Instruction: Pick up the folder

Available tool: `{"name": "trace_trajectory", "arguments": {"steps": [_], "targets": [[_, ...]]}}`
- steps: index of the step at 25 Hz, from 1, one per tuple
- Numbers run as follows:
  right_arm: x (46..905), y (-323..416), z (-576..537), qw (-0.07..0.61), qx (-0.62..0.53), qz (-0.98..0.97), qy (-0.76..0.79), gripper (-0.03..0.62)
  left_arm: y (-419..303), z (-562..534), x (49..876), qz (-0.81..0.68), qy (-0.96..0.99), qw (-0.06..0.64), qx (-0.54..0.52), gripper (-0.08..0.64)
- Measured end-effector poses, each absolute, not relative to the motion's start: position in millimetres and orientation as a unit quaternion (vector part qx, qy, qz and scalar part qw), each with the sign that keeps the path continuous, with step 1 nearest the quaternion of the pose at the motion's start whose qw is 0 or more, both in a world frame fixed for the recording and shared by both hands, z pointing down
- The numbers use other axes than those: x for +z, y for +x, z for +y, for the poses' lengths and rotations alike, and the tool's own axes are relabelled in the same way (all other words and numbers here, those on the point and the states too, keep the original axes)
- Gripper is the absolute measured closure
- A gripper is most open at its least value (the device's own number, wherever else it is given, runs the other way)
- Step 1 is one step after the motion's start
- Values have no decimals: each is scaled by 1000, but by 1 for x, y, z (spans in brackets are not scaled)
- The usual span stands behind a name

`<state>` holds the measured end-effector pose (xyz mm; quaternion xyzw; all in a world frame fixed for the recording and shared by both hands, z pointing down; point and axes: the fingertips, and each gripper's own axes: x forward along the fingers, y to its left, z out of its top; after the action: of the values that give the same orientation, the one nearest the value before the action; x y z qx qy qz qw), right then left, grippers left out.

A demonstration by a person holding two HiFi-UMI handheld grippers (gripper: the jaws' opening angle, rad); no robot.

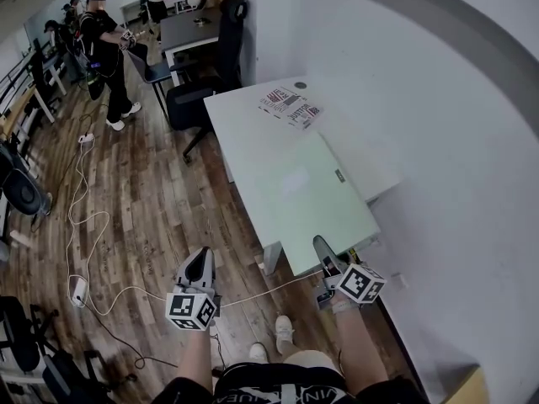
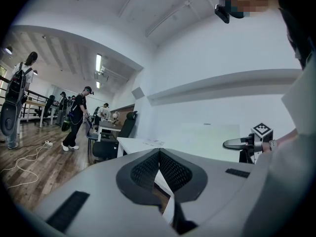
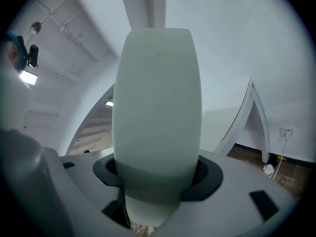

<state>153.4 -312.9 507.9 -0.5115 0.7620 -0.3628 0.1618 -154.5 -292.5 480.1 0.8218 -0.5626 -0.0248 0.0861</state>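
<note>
The right tool [image 1: 323,250] grips the folder [image 1: 307,188] by its near edge to hold it above the surface [image 1: 244,112]; left of the folder, the left tool [image 1: 200,264] is clenched on nothing.

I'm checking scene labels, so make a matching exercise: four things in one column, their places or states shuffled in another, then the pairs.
1. folder
2. left gripper
3. printed papers
4. office chair

A. lying at the far end of the white table
B. clamped in the right gripper
C. standing on the wooden floor
D. shut, nothing in it

Pairs: 1-B, 2-D, 3-A, 4-C
</note>
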Motion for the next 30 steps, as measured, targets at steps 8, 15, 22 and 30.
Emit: {"name": "trace_trajectory", "arguments": {"steps": [8, 15, 22, 30], "targets": [[490, 157, -298, 151, -322, 774, -525, 298, -157, -280, 467, -563, 822, 77, -31, 545], [482, 157, -290, 127, -290, 784, -535, 298, -157, -269, 461, -561, 824, 72, -32, 545], [470, 154, -287, 115, -263, 793, -538, 298, -162, -267, 452, -561, 825, 62, -29, 545], [457, 149, -285, 106, -243, 801, -537, 298, -165, -265, 439, -560, 826, 52, -34, 545]]}}
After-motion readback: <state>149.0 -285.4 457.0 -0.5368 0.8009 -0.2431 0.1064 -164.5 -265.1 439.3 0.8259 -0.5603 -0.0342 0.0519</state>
